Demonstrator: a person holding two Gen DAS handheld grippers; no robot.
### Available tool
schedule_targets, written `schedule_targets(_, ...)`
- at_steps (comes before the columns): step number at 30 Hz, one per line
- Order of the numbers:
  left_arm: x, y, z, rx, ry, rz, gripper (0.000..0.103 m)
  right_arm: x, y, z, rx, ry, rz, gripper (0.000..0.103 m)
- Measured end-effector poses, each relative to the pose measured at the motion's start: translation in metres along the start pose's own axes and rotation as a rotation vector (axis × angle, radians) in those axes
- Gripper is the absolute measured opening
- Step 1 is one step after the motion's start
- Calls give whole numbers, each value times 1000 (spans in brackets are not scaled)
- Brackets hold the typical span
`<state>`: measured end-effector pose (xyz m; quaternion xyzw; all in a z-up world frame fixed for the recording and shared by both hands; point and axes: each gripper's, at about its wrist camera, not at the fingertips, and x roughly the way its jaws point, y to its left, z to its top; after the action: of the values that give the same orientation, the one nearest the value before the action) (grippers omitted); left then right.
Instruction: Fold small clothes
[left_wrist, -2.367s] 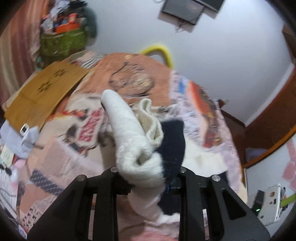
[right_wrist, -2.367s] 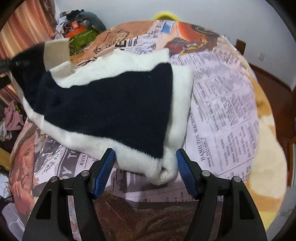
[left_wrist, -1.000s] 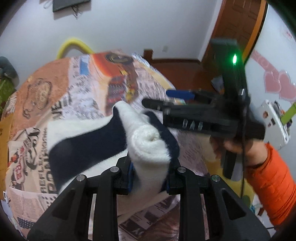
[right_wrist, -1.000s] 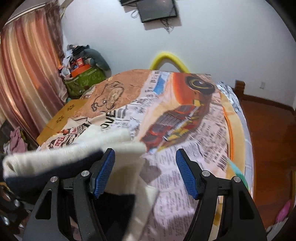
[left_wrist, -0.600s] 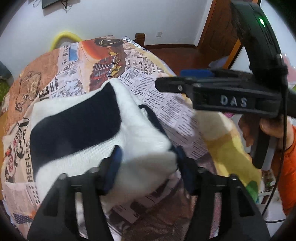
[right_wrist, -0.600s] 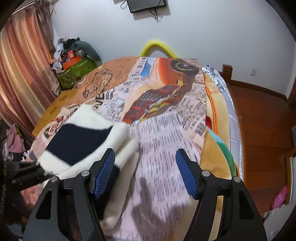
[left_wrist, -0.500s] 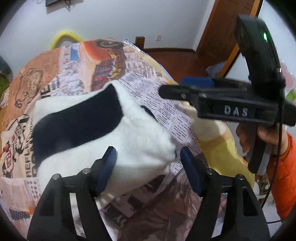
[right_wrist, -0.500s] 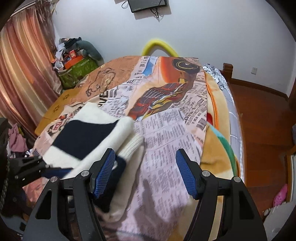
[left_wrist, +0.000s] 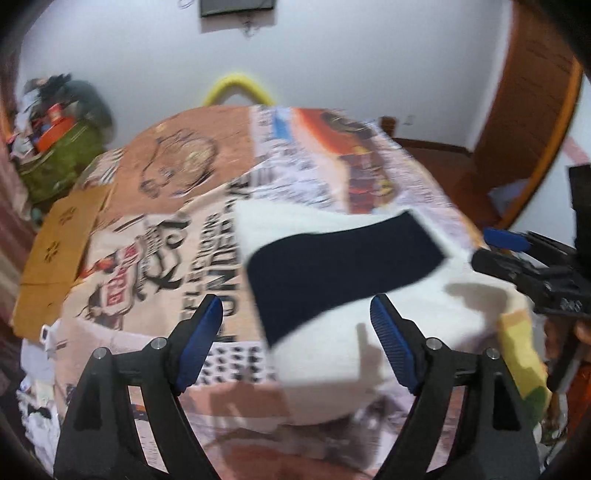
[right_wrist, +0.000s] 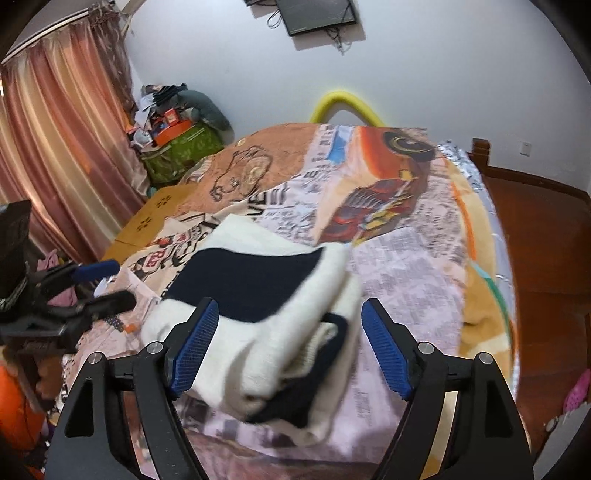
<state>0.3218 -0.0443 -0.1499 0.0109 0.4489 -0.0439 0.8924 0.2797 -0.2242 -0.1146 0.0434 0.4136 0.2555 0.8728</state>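
Observation:
A small white knit garment with a wide navy band (left_wrist: 343, 266) lies folded on the printed bedspread (left_wrist: 184, 236). It also shows in the right wrist view (right_wrist: 258, 295), with folded layers stacked at its near edge. My left gripper (left_wrist: 295, 332) is open and empty, just in front of the garment. My right gripper (right_wrist: 288, 339) is open and empty, its jaws spread either side of the garment's near edge. The right gripper shows at the right edge of the left wrist view (left_wrist: 517, 258). The left gripper shows at the left of the right wrist view (right_wrist: 92, 284).
A yellow padded bar (right_wrist: 343, 103) stands at the bed's far end. A green box with clutter (right_wrist: 177, 147) sits by the curtain (right_wrist: 55, 147). A tan cardboard sheet (left_wrist: 62, 236) lies on the bed's left side. Wooden floor (right_wrist: 546, 240) lies to the right.
My left gripper let go of the garment's bunched end, opened wide and drew back. The garment now lies flat and folded. The right gripper stayed open and came nearer the garment.

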Motion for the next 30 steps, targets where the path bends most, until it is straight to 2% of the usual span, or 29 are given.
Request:
schedule_targets(7, 40, 25, -6, -72, 91, -31, 82, 38, -22, -35, 120, 109, -9, 77)
schedule_targets(11, 56, 31, -5, -142, 130, -100, 82, 43, -41, -52, 210, 134, 36, 78)
schedule_targets(18, 79, 25, 2, -202, 188, -205, 85, 43, -44, -36, 236, 142, 72, 80)
schedule_targets(21, 95, 25, 2, -227, 236, -256, 88, 53, -45, -38, 251, 160, 87, 83)
schedule_targets(25, 117, 27, -4, -277, 298, -332, 92, 69, -56, -52, 339, 192, 158, 84)
schedule_targets(27, 122, 26, -5, -287, 310, -355, 92, 69, -55, -55, 339, 179, 170, 86)
schedule_targets(30, 125, 26, -6, -290, 307, -374, 90, 69, -50, -56, 331, 179, 169, 82)
